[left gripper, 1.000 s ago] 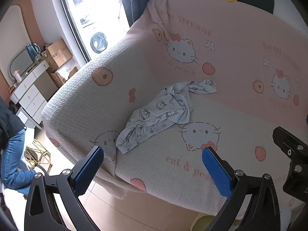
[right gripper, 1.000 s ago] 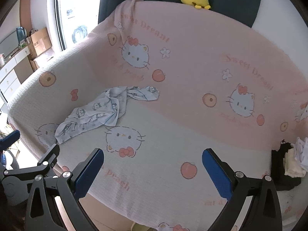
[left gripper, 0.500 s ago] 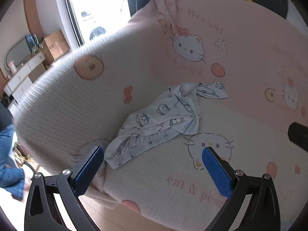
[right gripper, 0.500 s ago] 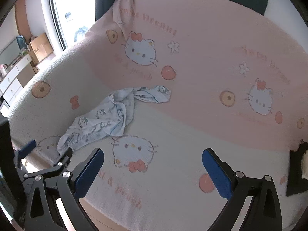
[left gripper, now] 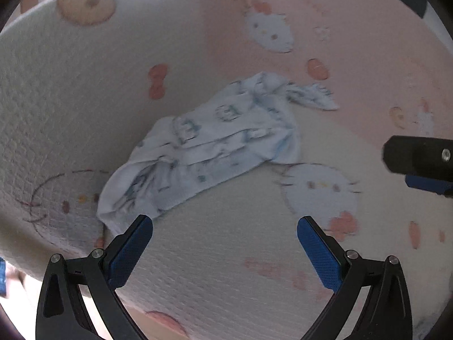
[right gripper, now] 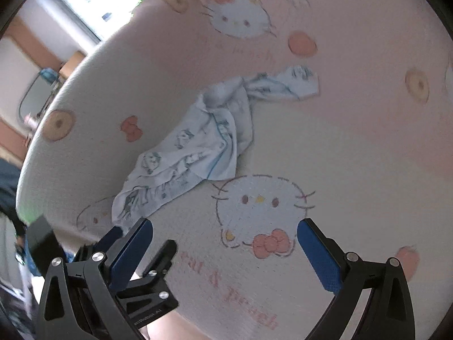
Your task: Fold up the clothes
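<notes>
A crumpled light-blue printed garment (left gripper: 206, 150) lies on the sofa seat, one end near the seat's front edge and a twisted part reaching to the backrest; it also shows in the right wrist view (right gripper: 195, 150). My left gripper (left gripper: 225, 240) is open and empty, just in front of the garment's near end. My right gripper (right gripper: 225, 240) is open and empty over the seat, to the right of the garment. The left gripper's body shows at the lower left of the right wrist view (right gripper: 136, 255); part of the right gripper shows at the right edge of the left wrist view (left gripper: 419, 161).
The sofa is covered by a pink and white cartoon-cat blanket (right gripper: 354, 141). Its front edge (left gripper: 198, 320) drops to the floor just below the grippers. A window (right gripper: 93, 2) and furniture (right gripper: 36, 99) stand far left.
Both grippers have moved forward and down toward the sofa seat; the garment now looks larger and closer. Both stay open. The garment has not moved.
</notes>
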`<state>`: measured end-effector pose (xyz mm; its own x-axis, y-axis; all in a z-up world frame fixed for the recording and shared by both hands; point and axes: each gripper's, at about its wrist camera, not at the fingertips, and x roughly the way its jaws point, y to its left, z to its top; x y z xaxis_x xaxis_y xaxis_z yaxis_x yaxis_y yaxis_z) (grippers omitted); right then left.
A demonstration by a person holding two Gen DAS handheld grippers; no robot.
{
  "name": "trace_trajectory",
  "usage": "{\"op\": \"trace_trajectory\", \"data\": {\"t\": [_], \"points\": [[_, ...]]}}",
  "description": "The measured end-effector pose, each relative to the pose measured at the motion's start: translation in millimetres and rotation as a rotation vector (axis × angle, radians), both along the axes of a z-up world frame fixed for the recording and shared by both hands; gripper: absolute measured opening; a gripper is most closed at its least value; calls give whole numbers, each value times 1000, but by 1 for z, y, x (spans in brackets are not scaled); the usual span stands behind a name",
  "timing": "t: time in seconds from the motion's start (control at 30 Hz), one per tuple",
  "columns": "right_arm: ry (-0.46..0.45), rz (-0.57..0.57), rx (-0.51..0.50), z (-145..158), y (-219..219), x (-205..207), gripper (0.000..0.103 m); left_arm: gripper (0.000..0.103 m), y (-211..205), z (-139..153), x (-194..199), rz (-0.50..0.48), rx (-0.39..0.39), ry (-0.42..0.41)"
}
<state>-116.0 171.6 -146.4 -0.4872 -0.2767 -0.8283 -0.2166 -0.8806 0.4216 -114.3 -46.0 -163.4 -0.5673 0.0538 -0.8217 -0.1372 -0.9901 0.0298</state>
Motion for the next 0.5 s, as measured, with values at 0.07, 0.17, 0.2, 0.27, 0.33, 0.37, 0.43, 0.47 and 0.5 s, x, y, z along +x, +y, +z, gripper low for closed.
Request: {"op": "trace_trajectory", "data": {"t": [0.07, 0.17, 0.2, 0.27, 0.33, 0.37, 0.43, 0.47, 0.5], "points": [[-6, -2, -72, -13, 3, -8, 102, 103, -7, -5, -6, 26, -3, -9], [-32, -40, -169, -32, 10, -20, 102, 103, -13, -8, -12, 46, -24, 15], [-31, -52, -206, -38, 12, -24, 102, 103, -14, -7, -14, 53, -35, 22], [-26, -79, -273, -48, 17, -30, 102, 103, -16, -9, -19, 70, -46, 33], [-21, -115, -362, -58, 22, -37, 102, 103, -17, -11, -22, 70, -38, 50], [-19, -132, -404, -63, 24, -40, 102, 103, -17, -13, -26, 71, -39, 51], [-15, -154, -457, -70, 26, -50, 102, 103, -16, -19, -37, 81, -53, 35], [-14, -161, -467, -74, 27, -57, 102, 103, -16, -22, -42, 85, -55, 25], [-19, -162, -463, -77, 27, -63, 102, 103, -16, -25, -44, 89, -49, 12]]}}
